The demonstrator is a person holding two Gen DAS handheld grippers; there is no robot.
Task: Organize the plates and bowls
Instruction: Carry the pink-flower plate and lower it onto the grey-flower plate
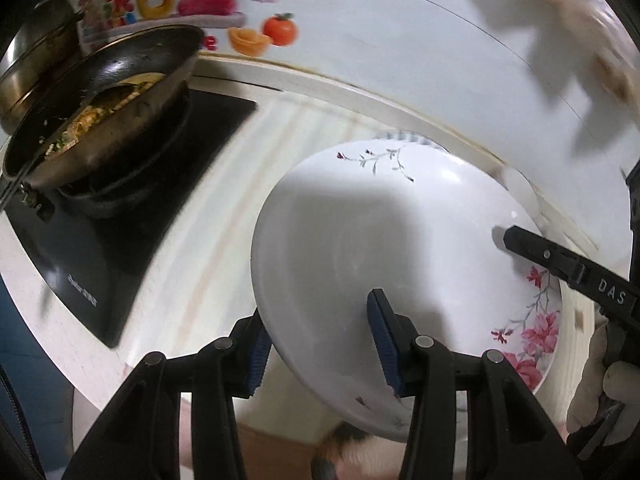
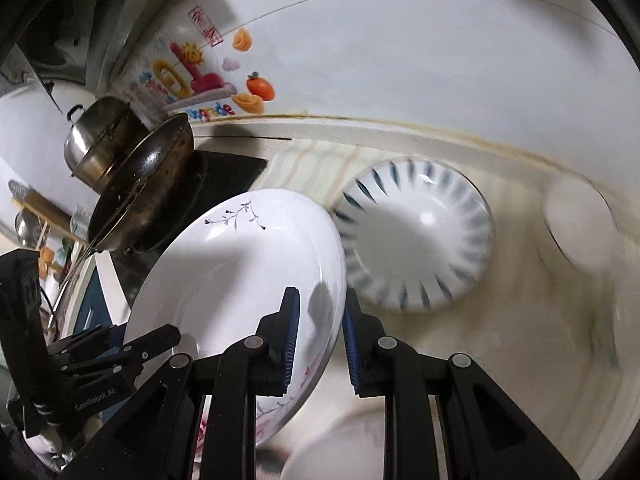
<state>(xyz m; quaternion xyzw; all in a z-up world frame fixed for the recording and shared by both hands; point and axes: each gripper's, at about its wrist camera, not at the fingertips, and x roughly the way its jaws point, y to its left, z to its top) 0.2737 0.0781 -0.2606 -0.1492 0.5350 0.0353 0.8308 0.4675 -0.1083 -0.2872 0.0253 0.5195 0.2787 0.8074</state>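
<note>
White floral plate (image 1: 360,240) clamped by both grippers (left (image 1: 322,354), right (image 2: 318,344)), near rim hidden, striped bowl (image 2: 416,236) blurred.

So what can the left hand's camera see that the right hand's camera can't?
Only the left wrist view shows the food inside the wok and a gloved hand. Only the right wrist view shows the whole blue-striped bowl and a small white dish. Both show the flowered plate gripped by the left tool and right tool, plus the steel pot.
</note>
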